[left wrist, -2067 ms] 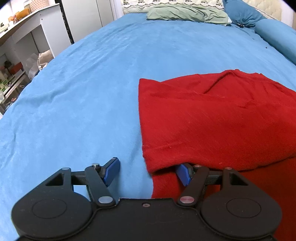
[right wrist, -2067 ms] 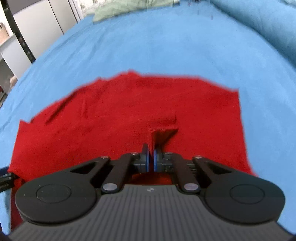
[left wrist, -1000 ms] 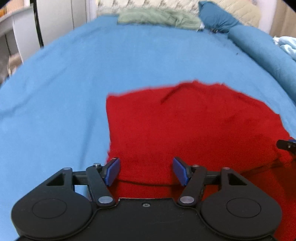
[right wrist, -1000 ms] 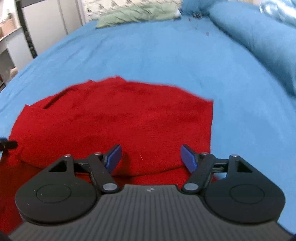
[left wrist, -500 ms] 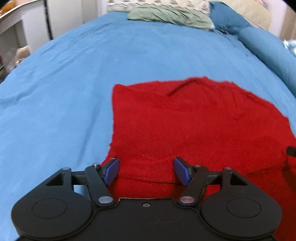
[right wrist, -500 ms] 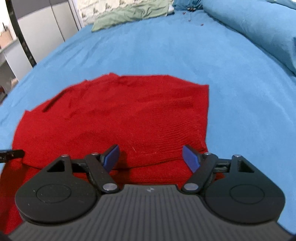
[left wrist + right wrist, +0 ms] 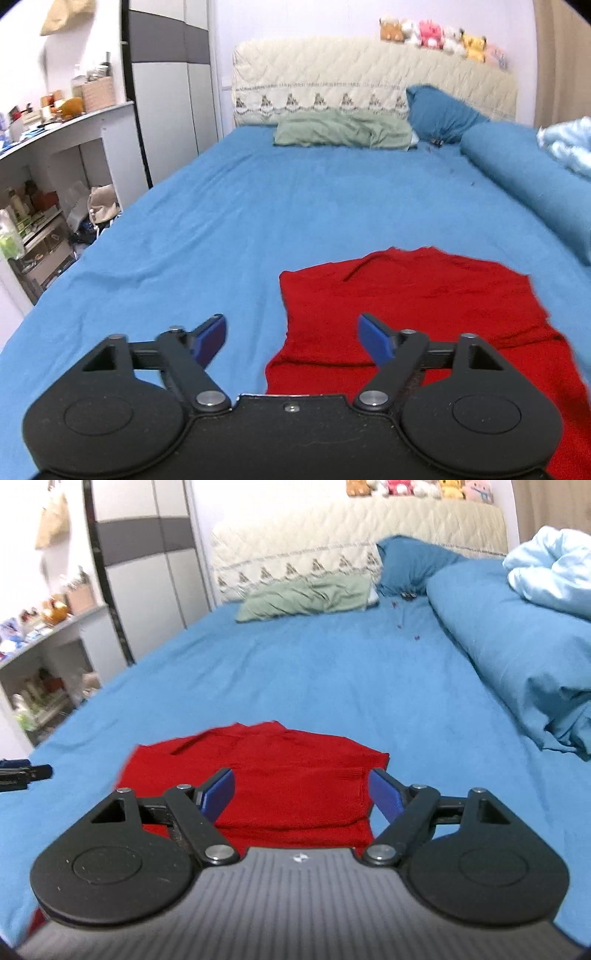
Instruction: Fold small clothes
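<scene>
A red knit garment (image 7: 413, 306) lies folded over on the blue bedsheet (image 7: 258, 206), its upper layer ending in a hem across the near part. It also shows in the right wrist view (image 7: 280, 782). My left gripper (image 7: 291, 338) is open and empty, raised above the garment's left edge. My right gripper (image 7: 303, 794) is open and empty, raised above the garment's right half. The left gripper's tip (image 7: 26, 771) shows at the left edge of the right wrist view.
A green pillow (image 7: 343, 134), a dark blue pillow (image 7: 439, 110) and a cream headboard (image 7: 369, 81) are at the far end. A rolled blue duvet (image 7: 517, 650) runs along the right side. White shelves (image 7: 55, 177) and a wardrobe (image 7: 166, 92) stand left of the bed.
Both grippers have lifted and drawn back from the garment, so the whole room now shows. The right gripper, shut on the cloth two seconds ago, has let go and opened.
</scene>
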A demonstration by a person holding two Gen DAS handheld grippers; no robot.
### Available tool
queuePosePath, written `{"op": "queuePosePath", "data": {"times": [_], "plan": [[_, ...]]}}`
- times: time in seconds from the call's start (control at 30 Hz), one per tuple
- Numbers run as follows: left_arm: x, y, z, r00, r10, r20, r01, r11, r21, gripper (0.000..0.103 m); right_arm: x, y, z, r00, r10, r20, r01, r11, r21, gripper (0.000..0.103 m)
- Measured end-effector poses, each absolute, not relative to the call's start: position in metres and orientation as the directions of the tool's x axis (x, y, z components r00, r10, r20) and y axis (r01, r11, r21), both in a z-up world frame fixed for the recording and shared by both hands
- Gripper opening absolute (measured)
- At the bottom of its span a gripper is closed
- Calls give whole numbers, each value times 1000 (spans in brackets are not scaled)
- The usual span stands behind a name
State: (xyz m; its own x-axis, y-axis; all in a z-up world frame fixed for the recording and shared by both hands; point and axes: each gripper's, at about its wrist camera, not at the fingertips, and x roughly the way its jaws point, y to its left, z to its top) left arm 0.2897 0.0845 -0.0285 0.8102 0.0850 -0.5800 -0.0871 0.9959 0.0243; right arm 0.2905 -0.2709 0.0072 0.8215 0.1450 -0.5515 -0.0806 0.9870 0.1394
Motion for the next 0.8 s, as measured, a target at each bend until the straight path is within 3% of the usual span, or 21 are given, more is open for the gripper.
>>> {"op": "queuePosePath", "data": {"times": [0.13, 0.27, 0.53, 0.67, 0.8], "plan": [[225, 84, -8, 822, 84, -563, -102, 995, 0, 88, 222, -281, 38, 827, 186, -531, -101, 977, 187, 100], [172, 86, -3, 794, 54, -605, -115, 991, -63, 89, 148, -291, 54, 821, 170, -544, -78, 979, 187, 101], [103, 96, -62, 724, 1, -690, -120, 985, -125, 88, 51, -297, -13, 761, 133, -635, -6, 980, 198, 99], [91, 98, -102, 673, -14, -739, -138, 980, -144, 76, 30, -288, -60, 734, 89, -673, 53, 981, 188, 97], [85, 99, -126, 646, -29, -763, -151, 975, -165, 62, 21, -277, -96, 701, 34, -713, 107, 982, 153, 87]]}}
